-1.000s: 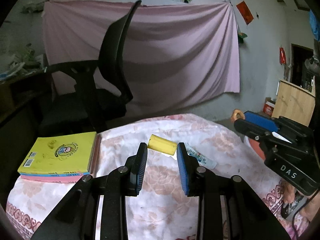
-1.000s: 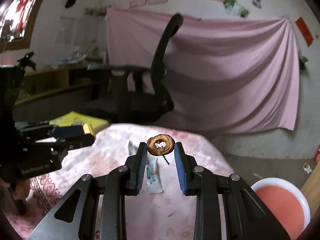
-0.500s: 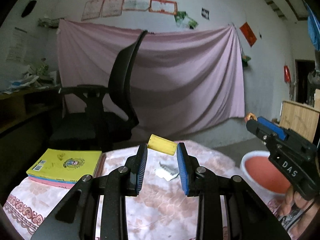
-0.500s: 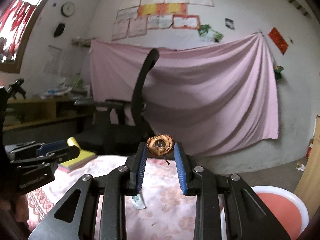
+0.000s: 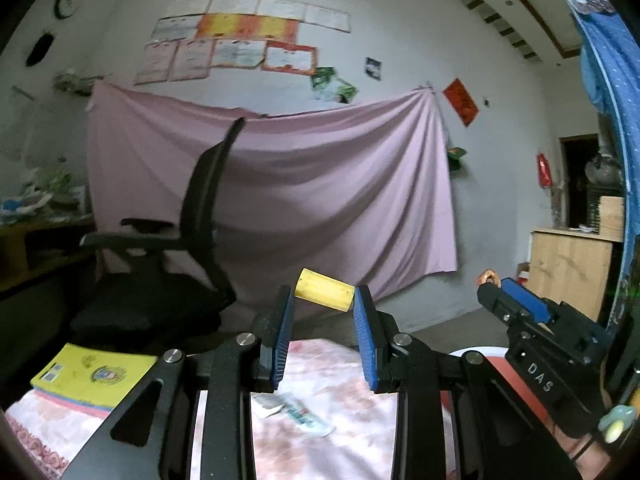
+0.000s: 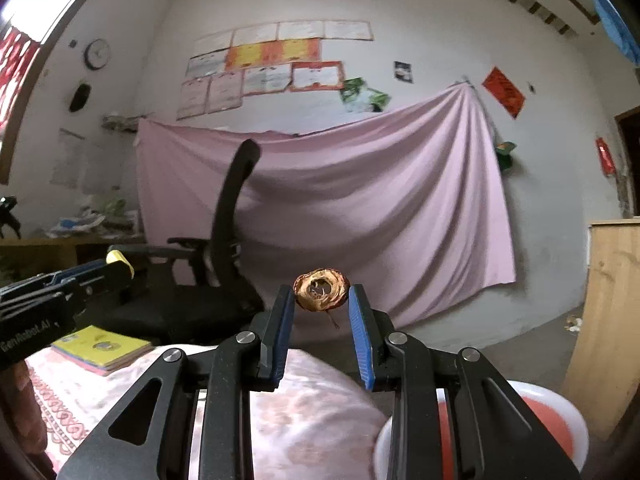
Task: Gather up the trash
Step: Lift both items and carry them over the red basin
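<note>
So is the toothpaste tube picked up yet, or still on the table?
Still on the table: the toothpaste tube lies flat on the floral cloth, untouched.

My right gripper [image 6: 322,304] pinches a brown, ring-shaped dried scrap [image 6: 321,289] between its blue pads, a thin stem hanging below it. At nine o'clock the left gripper [image 6: 116,268] holds a yellow piece [image 6: 119,259]. The floral tablecloth [image 6: 120,392] fills seven o'clock, with yellow books [image 6: 100,346] on it. At five o'clock I see a white-rimmed red bin [image 6: 556,416].
</note>
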Tool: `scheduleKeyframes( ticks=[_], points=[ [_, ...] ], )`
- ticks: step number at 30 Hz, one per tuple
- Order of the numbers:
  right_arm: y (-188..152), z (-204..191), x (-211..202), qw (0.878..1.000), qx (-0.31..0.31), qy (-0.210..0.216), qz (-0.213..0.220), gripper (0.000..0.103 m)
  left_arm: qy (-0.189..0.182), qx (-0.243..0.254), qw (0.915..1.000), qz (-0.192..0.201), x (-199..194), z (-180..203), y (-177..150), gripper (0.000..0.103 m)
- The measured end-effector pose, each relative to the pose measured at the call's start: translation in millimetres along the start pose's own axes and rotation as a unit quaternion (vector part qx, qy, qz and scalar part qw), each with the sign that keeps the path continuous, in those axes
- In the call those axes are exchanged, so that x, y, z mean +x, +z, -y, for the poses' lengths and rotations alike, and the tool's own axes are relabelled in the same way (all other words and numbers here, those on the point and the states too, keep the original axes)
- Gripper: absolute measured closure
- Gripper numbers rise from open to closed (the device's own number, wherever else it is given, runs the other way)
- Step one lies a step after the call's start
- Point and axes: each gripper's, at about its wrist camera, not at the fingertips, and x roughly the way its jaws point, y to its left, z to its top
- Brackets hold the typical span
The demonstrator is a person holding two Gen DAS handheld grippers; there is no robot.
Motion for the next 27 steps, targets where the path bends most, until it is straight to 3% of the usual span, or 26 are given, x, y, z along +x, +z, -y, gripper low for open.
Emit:
scheduleKeyframes(
  ticks=[6,12,22,27],
  points=[
    [4,35,-10,0.999,0.028,-0.033,0.009,0.077,-0.03,0.025,0.9992,0.011,8,38,12,0.077],
    [2,65,-20,0.997,0.053,-0.064,0.008,0.077,-0.067,0.024,0.9975,-0.003,22,74,17,0.077],
    [-3,113,-17,0.987,0.112,-0.11,-0.026,0.076,-0.121,0.034,0.99,-0.064,59,126,6,0.077],
    [-7,128,-12,0.982,0.132,-0.127,-0.049,0.076,-0.15,0.019,0.9815,-0.117,81,139,-2,0.077]
  ],
)
